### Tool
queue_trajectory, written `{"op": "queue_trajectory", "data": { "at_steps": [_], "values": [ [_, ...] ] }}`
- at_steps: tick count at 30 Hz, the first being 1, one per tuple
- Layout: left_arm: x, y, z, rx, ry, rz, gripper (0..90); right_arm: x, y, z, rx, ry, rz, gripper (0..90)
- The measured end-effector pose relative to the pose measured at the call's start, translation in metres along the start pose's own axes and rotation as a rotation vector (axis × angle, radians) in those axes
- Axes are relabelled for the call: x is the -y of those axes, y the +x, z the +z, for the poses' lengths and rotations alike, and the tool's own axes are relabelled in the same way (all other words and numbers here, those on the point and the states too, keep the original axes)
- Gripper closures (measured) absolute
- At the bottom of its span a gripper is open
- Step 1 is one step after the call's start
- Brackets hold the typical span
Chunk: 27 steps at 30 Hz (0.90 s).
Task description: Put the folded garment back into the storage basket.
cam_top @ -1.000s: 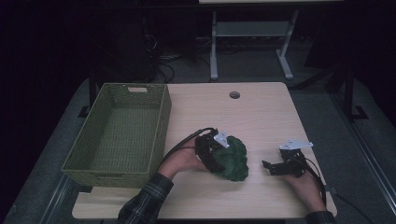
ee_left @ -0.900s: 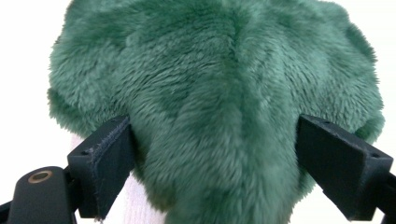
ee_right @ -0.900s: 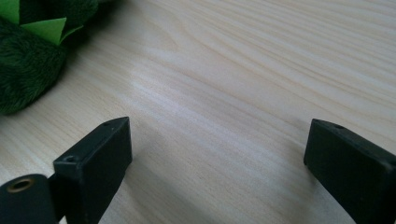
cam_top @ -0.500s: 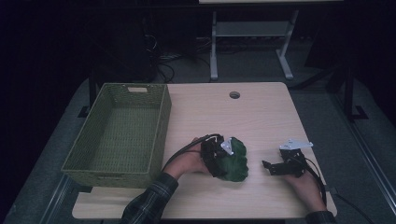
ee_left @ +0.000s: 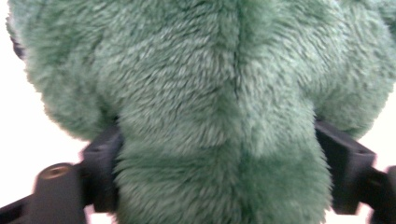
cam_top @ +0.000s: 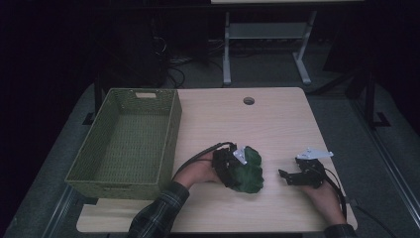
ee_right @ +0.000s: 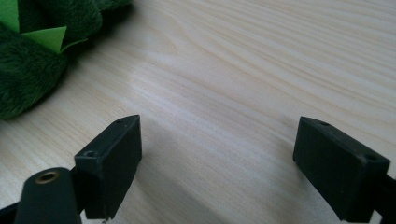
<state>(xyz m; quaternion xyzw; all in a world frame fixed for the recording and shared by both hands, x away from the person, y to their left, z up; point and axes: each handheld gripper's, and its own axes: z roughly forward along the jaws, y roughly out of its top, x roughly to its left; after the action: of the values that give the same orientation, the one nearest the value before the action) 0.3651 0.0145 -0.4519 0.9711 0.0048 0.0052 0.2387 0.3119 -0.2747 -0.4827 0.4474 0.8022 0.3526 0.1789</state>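
Green plush toy (cam_top: 249, 171): shaggy, rounded, lying on the pale wood-grain table (cam_top: 247, 129) | Left gripper (cam_top: 232, 166): jaws just closing, pressed into the fur on both sides | Right gripper (cam_top: 286, 175): jaws apart, nothing between them, just closing slightly | Woven green basket (cam_top: 168, 139): rectangular, at left.

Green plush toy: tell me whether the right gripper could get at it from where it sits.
Probably yes. The right gripper has open jaws, with bare table between it and the green plush toy, though the left gripper already straddles it.
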Motion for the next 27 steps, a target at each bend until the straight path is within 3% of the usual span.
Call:
{"op": "queue_trajectory", "data": {
  "at_steps": [7,11,22,27],
  "values": [
    [-0.003,0.003,-0.006,0.006,0.026,0.011,56.0,0.000,0.000,0.000,-0.001,0.002,-0.001,14.7],
    [-0.005,0.002,-0.007,0.008,0.039,0.002,65.2,0.000,0.000,0.000,-0.001,0.001,-0.002,14.5],
    [-0.005,0.006,-0.016,0.046,0.027,-0.107,66.3,0.000,0.000,0.000,-0.002,0.002,-0.003,14.4],
    [-0.005,0.006,-0.031,0.022,0.029,-0.142,66.1,0.000,0.000,0.000,-0.001,0.001,-0.002,14.4]
  ]
}}
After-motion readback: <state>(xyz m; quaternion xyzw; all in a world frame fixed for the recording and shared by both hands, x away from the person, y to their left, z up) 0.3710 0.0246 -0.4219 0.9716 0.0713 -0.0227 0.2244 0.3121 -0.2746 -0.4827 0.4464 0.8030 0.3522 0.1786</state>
